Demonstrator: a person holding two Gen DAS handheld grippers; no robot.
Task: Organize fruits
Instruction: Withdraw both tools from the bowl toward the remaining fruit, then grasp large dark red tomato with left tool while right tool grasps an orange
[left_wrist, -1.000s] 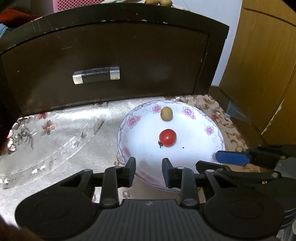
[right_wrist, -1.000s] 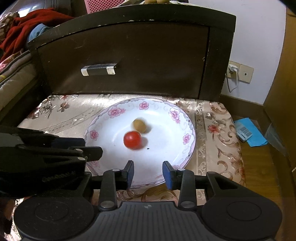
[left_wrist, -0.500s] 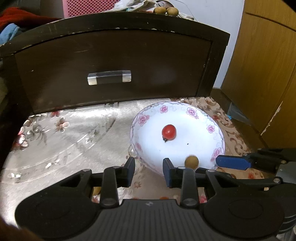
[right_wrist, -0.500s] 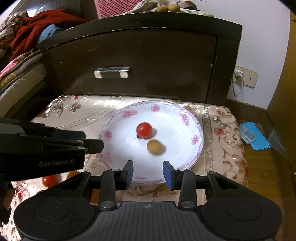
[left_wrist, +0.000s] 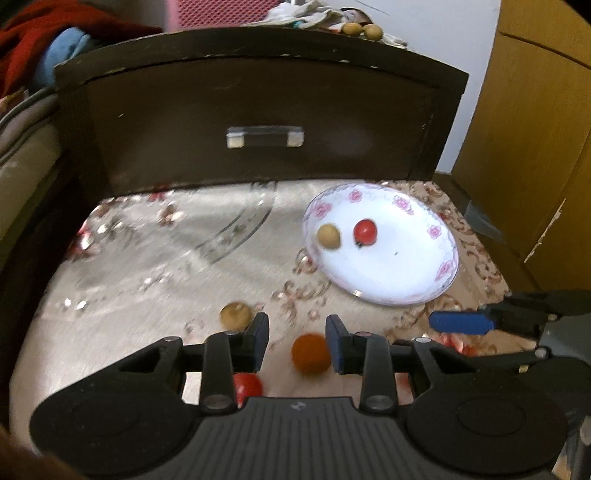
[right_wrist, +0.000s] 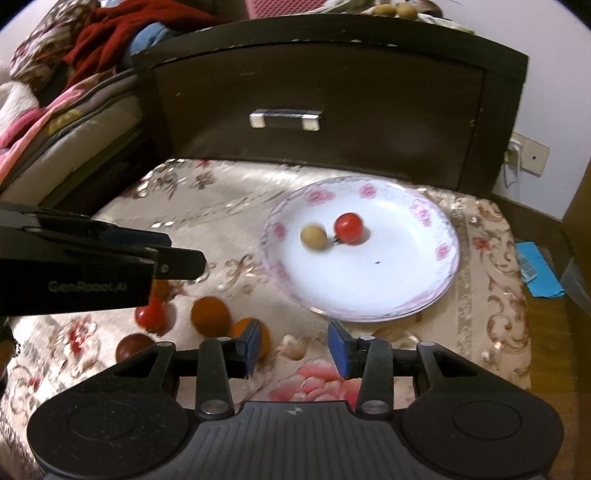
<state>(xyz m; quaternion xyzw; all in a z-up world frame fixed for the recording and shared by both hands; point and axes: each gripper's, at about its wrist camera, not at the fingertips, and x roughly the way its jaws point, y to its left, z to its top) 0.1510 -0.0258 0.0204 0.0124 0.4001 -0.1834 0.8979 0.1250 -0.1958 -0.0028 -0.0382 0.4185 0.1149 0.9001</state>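
A white plate with pink flowers (left_wrist: 406, 284) (right_wrist: 406, 291) holds a red cherry tomato (left_wrist: 365, 231) (right_wrist: 348, 228) and a tan round fruit (left_wrist: 328, 236) (right_wrist: 313, 237). On the cloth in front lie an orange fruit (left_wrist: 310, 353) (right_wrist: 209, 315), a second orange fruit (right_wrist: 263, 338), a tan fruit (left_wrist: 235, 315), a red tomato (left_wrist: 246, 386) (right_wrist: 149, 314) and a dark red fruit (right_wrist: 133, 345). My left gripper (left_wrist: 297, 343) is open and empty, with the orange fruit between its fingers. My right gripper (right_wrist: 293, 347) is open and empty over the cloth.
A dark wooden drawer front with a handle (left_wrist: 265, 136) (right_wrist: 284, 119) stands behind the patterned cloth (left_wrist: 166, 258). Two tan fruits (left_wrist: 362, 30) sit on top of it. A wooden wardrobe (left_wrist: 535, 129) is at the right, bedding (right_wrist: 55, 92) at the left.
Both grippers pulled back and up, bringing the loose fruits on the cloth into view. The tan fruit rolled across the plate and now lies left of the tomato.
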